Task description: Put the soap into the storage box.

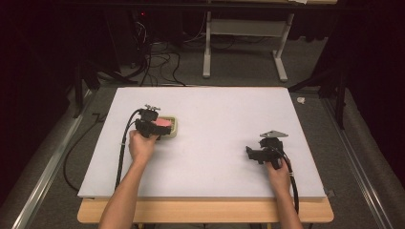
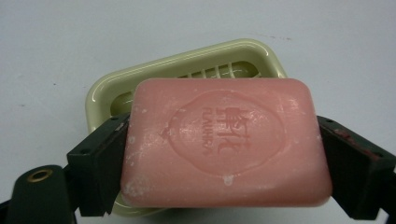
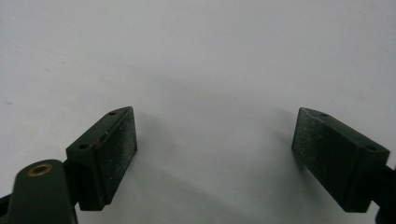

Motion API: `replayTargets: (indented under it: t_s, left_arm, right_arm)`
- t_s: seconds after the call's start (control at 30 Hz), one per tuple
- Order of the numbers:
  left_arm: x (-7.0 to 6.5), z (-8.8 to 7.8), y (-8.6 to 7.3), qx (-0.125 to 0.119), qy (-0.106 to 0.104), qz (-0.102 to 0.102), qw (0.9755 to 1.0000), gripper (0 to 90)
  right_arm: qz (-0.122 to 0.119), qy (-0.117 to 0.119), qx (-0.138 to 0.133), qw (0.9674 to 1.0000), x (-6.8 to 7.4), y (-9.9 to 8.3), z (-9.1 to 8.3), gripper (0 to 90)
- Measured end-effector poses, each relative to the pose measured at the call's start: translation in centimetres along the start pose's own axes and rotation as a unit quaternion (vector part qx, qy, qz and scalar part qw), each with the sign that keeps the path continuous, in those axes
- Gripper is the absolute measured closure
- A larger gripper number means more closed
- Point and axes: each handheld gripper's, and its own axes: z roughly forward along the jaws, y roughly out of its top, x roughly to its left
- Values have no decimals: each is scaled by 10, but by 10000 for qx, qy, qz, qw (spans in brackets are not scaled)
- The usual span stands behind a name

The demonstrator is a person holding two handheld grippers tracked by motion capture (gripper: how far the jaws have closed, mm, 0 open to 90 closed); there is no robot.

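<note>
Pale green plastic soap dish (image 2: 187, 60) mostly hidden behind pink rectangular soap bar (image 2: 224, 144) in left gripper view; near rim cut off at bottom edge. Embossed lettering on bar too blurred to read. In high view, both partly covered by left tool (image 1: 152, 125).

White tabletop (image 1: 215, 157); grey carpet floor (image 1: 239, 71) beyond; black cables (image 1: 157, 62); white desk legs (image 1: 206, 52).
</note>
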Motion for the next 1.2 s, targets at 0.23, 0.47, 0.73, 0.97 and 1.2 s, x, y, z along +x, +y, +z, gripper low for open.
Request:
replayTargets:
  t_s: [0.23, 0.47, 0.73, 0.97, 1.2]
  left_arm:
    - [2, 4, 0, 70, -8, -40, 10000, 137]
    - [4, 6, 0, 69, -69, -199, 9998, 135]
    - [5, 9, 1, 13, 140, -262, 9996, 134]
    - [8, 7, 1, -28, 136, -279, 9995, 87]
    - [9, 0, 1, -183, 99, -264, 9994, 68]
  right_arm:
    - [-4, -1, -1, 10000, 0, 0, 0, 146]
    - [-5, 0, -2, 10000, 0, 0, 0, 146]
    - [-8, -1, -2, 10000, 0, 0, 0, 146]
    - [-8, -2, -2, 10000, 0, 0, 0, 146]
    - [-8, -1, -1, 10000, 0, 0, 0, 146]
